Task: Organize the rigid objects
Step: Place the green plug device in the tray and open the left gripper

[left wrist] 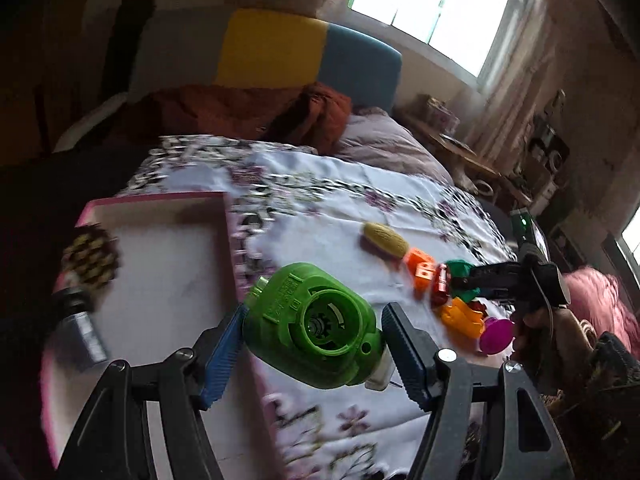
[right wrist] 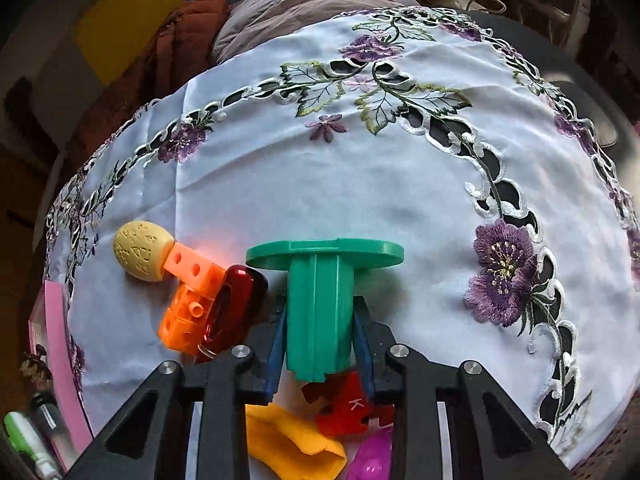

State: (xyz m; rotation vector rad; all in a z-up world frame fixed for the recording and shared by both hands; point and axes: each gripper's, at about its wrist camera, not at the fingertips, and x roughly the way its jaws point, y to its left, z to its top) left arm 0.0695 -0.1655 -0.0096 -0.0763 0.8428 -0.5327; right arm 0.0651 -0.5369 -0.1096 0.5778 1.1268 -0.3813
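Note:
My left gripper [left wrist: 312,332] is shut on a bright green plastic housing [left wrist: 312,320] and holds it above the edge of a pink-rimmed white tray [left wrist: 168,280]. My right gripper [right wrist: 320,336] is shut on the stem of a teal spool [right wrist: 320,304] with a flat disc top. It shows in the left wrist view [left wrist: 464,276] among the toy pile. On the cloth lie a yellow textured egg shape [right wrist: 140,256], an orange block [right wrist: 192,300], a dark red piece [right wrist: 236,304], a red puzzle piece [right wrist: 348,404], a yellow-orange piece [right wrist: 292,440] and a magenta disc [right wrist: 372,460].
A white embroidered tablecloth [right wrist: 320,184] with purple flowers covers the table. The tray holds a round brush [left wrist: 92,260] and a dark cylinder [left wrist: 80,320]. Beyond the table are a bed with a brown blanket [left wrist: 248,116], a window [left wrist: 432,4] and a cluttered shelf [left wrist: 460,140].

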